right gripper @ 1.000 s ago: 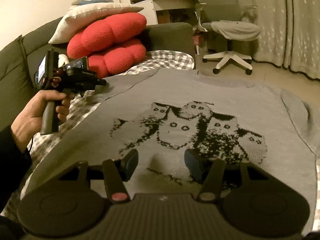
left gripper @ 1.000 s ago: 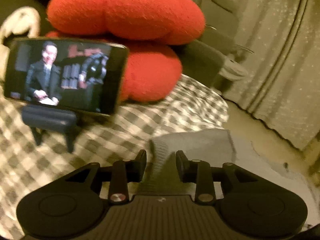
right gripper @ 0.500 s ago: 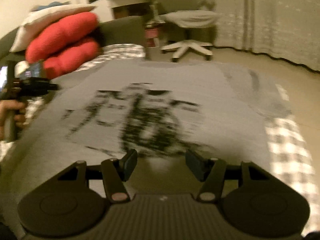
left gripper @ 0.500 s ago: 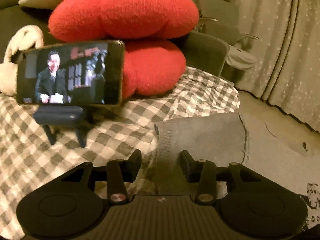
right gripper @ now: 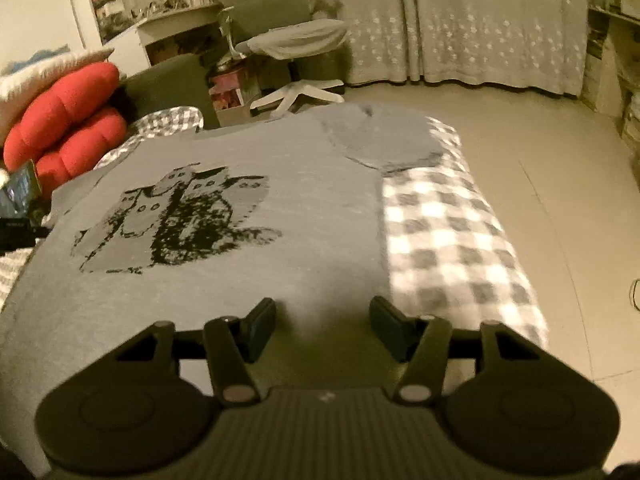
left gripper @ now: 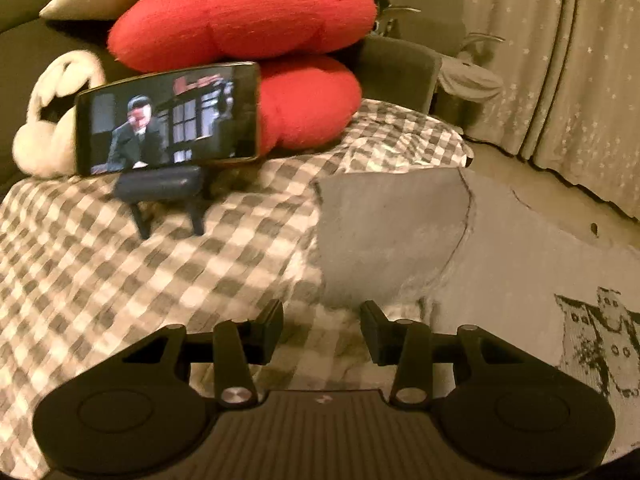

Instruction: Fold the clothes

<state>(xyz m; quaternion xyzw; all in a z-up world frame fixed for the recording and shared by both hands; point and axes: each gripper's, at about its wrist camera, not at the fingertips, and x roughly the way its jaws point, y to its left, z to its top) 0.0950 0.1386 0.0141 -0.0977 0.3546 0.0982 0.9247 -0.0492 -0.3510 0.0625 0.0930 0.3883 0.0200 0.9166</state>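
Note:
A grey T-shirt [right gripper: 304, 208] with a black printed motif [right gripper: 180, 216] lies spread flat on a checked cover [right gripper: 448, 232]. Its far sleeve [right gripper: 384, 140] reaches toward the bed's edge. In the left wrist view the near sleeve [left gripper: 392, 232] lies flat on the checked cover [left gripper: 140, 280], just ahead of my left gripper [left gripper: 321, 330], which is open and holds nothing. My right gripper [right gripper: 323, 328] hovers open over the shirt's lower hem area, near its right side edge, with nothing between its fingers.
A phone [left gripper: 168, 118] on a small stand plays video left of the sleeve. Red cushions [left gripper: 248, 20] and a white plush [left gripper: 52, 120] sit behind it. An office chair [right gripper: 296, 56], curtains [right gripper: 480, 20] and bare floor [right gripper: 560, 200] lie beyond the bed.
The left gripper has pulled back from the sleeve, so the sleeve now lies ahead of its fingers rather than between them. The right gripper swung right toward the shirt's side edge.

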